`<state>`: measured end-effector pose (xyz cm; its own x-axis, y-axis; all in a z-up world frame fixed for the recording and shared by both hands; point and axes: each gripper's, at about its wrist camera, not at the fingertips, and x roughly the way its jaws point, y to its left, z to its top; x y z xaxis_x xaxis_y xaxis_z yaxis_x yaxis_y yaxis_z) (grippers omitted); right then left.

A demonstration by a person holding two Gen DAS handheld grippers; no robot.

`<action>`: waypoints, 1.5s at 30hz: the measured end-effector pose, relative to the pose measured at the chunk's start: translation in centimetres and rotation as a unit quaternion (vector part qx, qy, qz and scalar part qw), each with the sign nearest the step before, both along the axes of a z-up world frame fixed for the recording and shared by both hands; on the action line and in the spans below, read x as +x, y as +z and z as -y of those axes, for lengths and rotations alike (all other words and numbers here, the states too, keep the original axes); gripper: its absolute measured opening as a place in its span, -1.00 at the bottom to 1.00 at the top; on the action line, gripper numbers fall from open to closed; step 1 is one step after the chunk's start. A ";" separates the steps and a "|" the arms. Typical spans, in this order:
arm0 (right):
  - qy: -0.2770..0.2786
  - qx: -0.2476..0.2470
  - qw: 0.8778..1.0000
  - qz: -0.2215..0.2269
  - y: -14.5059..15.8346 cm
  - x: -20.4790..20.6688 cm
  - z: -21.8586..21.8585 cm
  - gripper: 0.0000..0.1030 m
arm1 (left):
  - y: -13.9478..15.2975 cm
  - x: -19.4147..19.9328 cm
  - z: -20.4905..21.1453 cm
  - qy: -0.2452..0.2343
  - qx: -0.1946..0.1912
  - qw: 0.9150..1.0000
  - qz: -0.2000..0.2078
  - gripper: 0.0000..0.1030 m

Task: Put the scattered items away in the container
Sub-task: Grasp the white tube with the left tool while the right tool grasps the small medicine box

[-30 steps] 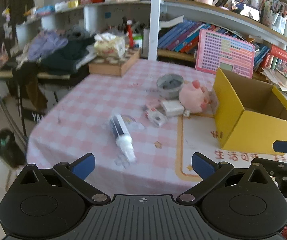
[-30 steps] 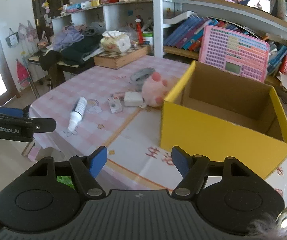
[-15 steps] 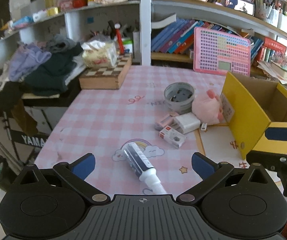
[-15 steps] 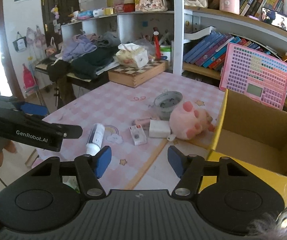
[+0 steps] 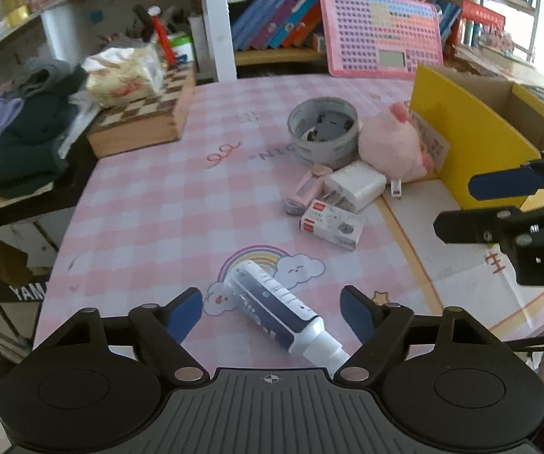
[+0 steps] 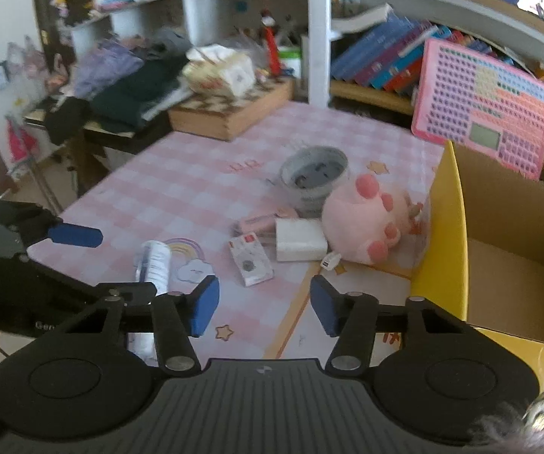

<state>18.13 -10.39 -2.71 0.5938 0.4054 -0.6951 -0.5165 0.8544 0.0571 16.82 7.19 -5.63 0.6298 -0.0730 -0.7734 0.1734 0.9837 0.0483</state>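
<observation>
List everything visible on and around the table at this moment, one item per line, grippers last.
tube: 1, navy and white, lying on rainbow print
small box: 1, white and red, mid-table
charger: 1, white, beside plush
pink case: 1, left of charger
tape roll: 1, grey, behind charger
plush toy: 1, pink, against box
cardboard box: 1, yellow, open, right side
chessboard box: 1, wooden, far left corner
left gripper: open, over tube
right gripper: open

Glossy plastic tube (image 5: 275,307), fuzzy plush toy (image 6: 362,223), matt cardboard box (image 6: 499,227).
</observation>
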 end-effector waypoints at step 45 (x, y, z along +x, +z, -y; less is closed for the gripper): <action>0.045 -0.014 0.993 -0.109 -5.6 7.0 -9.0 -0.28 | -3.3 3.5 -7.2 -0.005 -0.023 0.998 -0.064 -0.39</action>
